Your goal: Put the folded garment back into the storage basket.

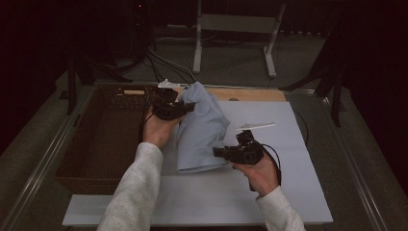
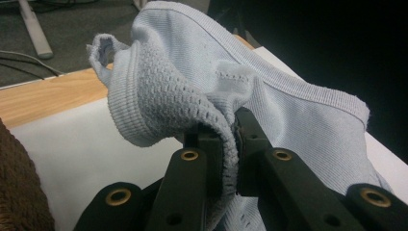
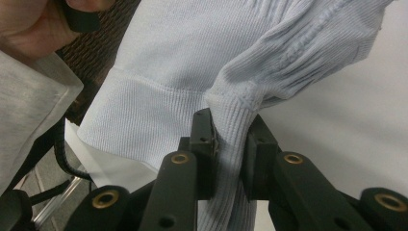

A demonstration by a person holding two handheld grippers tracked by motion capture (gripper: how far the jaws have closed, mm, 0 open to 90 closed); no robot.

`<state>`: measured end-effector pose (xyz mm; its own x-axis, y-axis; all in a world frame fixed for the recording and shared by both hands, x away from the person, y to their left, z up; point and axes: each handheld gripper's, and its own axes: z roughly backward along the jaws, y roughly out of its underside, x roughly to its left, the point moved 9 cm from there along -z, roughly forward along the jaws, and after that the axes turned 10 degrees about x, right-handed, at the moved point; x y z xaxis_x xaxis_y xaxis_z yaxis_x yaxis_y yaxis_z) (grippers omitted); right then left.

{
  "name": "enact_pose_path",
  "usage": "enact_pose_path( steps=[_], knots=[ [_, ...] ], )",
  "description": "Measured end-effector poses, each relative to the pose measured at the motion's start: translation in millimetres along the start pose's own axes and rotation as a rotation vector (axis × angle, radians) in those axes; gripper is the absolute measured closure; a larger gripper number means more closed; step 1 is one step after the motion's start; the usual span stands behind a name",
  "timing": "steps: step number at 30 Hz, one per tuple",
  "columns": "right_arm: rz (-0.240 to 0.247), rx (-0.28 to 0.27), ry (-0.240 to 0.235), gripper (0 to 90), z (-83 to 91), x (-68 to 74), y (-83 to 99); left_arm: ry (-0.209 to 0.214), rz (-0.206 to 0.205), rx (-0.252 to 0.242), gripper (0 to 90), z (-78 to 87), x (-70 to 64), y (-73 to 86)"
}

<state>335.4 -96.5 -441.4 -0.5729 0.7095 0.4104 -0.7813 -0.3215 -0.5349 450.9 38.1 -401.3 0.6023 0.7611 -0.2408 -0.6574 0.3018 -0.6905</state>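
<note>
Pale-blue knit sweater [image 1: 202,132] hangs mid-frame over the white board [image 1: 288,144], beside the wicker basket [image 1: 103,139] at left. Left gripper [image 1: 185,107] clamps its top edge, right gripper [image 1: 222,152] pinches the ribbed hem (both firmly). Best lift evenly and keep the fabric taut.

Left gripper [image 2: 230,144] view: sweater [image 2: 250,91] folds bunch over the jaw tips, so the pinched bit is hidden, and the bottom of the garment is cut off by the pic edge. Right gripper [image 3: 230,144] view: cuff runs down btwn the jaws and out of frame. High view: basket [image 1: 103,139] interior too dark to tell what's in it, near right side partly behind the sleeve [image 1: 132,192].
</note>
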Motion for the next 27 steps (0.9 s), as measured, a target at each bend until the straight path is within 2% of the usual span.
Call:
enact_pose_path(
  steps=[15, 27],
  knots=[
    [0.018, 0.016, -0.006, 78.3, -12.3, 9.3, -12.5, -0.01, -0.007, -0.012, 84.2, 8.3, 10.3, -0.5],
    [0.024, 0.016, -0.01, 78.2, -22.1, 18.3, -22.8, -0.02, 0.006, -0.014, 84.2, 14.7, 21.2, 0.3]
  ],
)
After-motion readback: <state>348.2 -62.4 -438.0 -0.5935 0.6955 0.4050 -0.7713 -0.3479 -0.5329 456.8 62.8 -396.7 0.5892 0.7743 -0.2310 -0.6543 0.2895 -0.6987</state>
